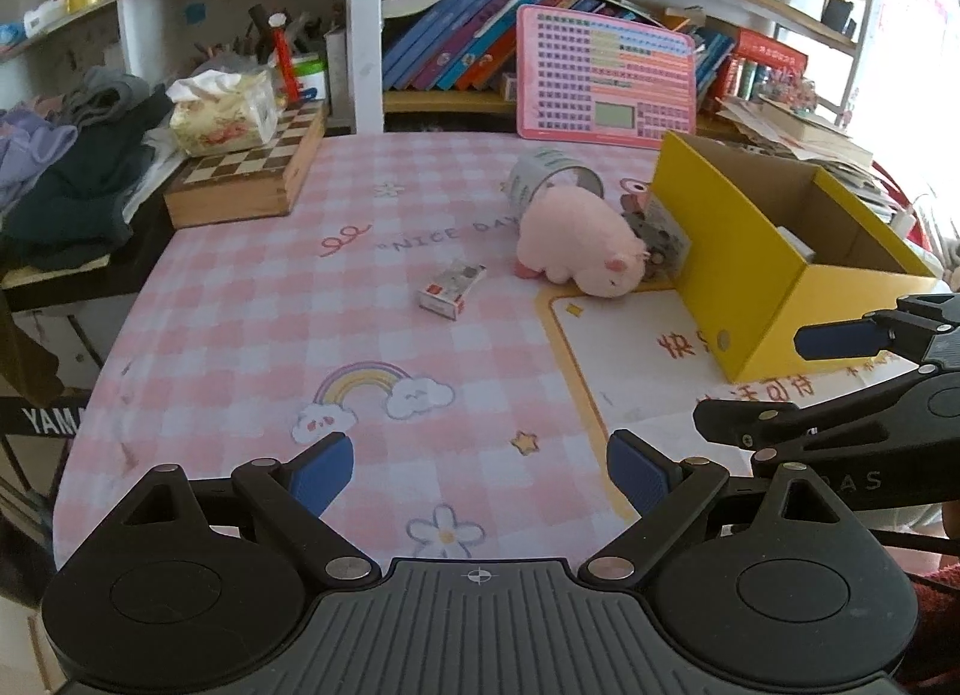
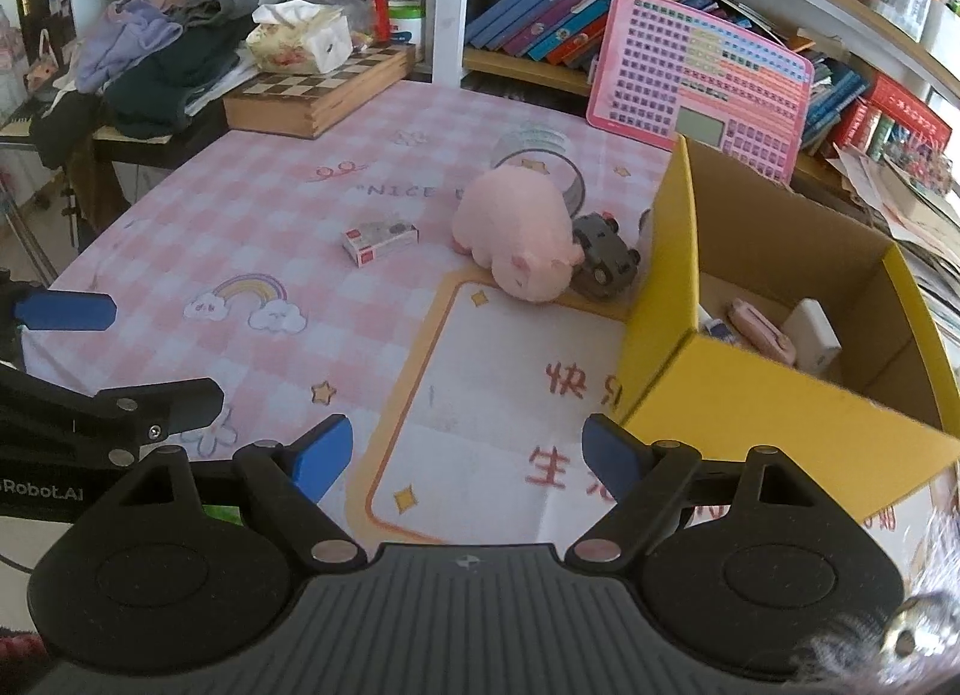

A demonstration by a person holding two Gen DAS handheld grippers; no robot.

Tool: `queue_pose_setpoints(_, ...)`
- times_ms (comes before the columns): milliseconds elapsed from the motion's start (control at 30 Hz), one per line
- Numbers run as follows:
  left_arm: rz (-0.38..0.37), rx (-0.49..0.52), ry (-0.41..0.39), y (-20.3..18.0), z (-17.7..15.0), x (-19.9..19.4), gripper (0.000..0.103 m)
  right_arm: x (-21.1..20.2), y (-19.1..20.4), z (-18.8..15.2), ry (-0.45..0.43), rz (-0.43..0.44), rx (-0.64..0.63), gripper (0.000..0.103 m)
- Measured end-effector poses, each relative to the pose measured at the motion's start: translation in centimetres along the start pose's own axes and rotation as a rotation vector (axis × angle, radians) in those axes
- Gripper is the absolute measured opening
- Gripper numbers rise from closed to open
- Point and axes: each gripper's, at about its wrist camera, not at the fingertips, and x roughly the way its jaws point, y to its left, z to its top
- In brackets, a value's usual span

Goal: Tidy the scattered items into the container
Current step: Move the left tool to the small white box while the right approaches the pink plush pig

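Left tongs (image 1: 480, 476) and right tongs (image 2: 467, 458): blue ribbed pads spread wide, nothing held, both hovering over worktop (image 1: 252, 335) under pink gingham cloth. Soft pink plush pig (image 2: 516, 242) lies near yellow cardboard box (image 2: 672, 275), snout toward it. Grey toy car (image 2: 603, 257) wedged between pig and box wall. Clear cylindrical jar (image 2: 540, 149) on its side behind pig. Small rectangular carton (image 2: 379, 240) lies apart, left of pig. Inside box: pink pouch (image 2: 761, 331), white rounded block (image 2: 811, 333).
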Motion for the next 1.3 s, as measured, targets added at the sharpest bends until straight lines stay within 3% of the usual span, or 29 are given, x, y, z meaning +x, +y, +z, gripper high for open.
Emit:
queue_pose_setpoints(300, 0.01, 0.075, -0.04, 0.6, 3.1, 2.8, 0.094, 2.4, -1.2, 3.9, -0.05, -0.043, -0.035, 0.083)
queue_pose_setpoints(567, 0.0, 0.096, -0.046, 0.9, 4.9, 6.1, 0.094, 5.1, -2.9, 7.5, -0.049, -0.014, -0.003, 0.083)
queue_pose_setpoints(933, -0.017, 0.16, 0.022, 0.9, 6.8, 10.6, 0.1, 9.7, -3.8, 10.1, 0.008, 0.035, 0.001, 0.084)
queue_pose_setpoints(1300, -0.023, 0.032, 0.036, 2.5, 8.3, 14.2, 0.1, 13.5, -4.6, 12.7, 0.013, 0.016, -0.005, 0.082)
